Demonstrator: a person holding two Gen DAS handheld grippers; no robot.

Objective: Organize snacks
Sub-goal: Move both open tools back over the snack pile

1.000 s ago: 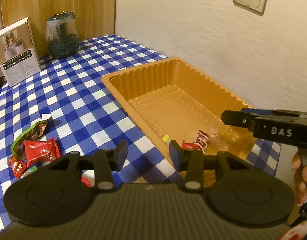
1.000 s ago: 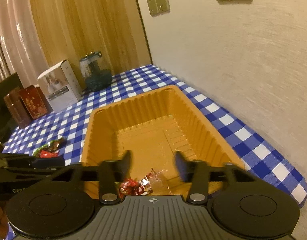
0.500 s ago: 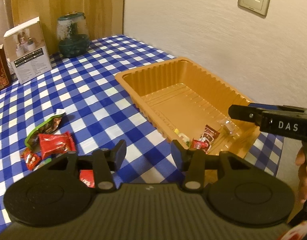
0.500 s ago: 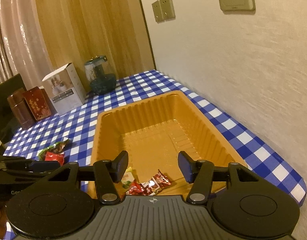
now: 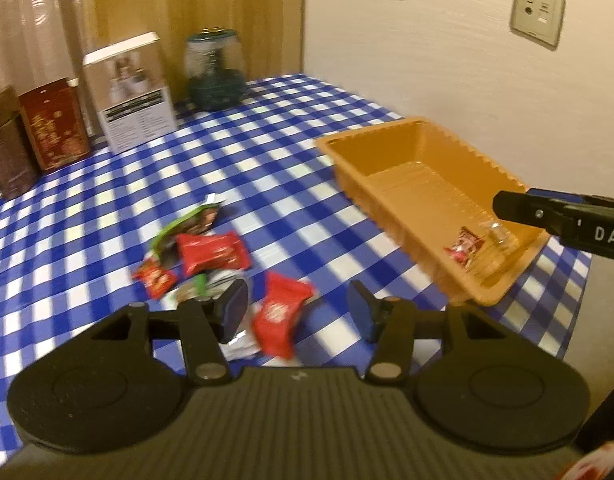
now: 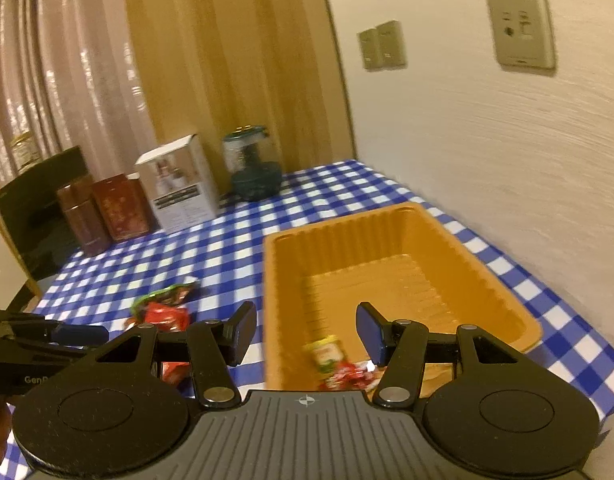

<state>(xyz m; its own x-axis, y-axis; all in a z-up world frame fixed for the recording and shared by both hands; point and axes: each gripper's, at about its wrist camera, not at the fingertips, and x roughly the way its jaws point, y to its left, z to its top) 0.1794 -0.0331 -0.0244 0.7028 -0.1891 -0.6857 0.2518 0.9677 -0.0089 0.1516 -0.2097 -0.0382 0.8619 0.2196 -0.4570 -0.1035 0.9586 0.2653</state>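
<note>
Though blurred, perhaps 5 wrappers (image 5: 211, 252)

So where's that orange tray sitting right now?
The orange tray sits on the blue checked tablecloth along the white wall, at the table's right side in both wrist views. A few wrapped snacks lie at its near end.

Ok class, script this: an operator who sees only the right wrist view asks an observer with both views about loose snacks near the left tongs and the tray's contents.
Operator: What's ahead of the left tongs?
Observer: A red packet lies on the cloth, seen between the opening jaws; nothing is gripped.
Operator: More beside it?
Observer: A small red sachet, to its left.
Operator: And the orange tray?
Observer: A clear-wrapped sweet sits in its near corner.
</note>
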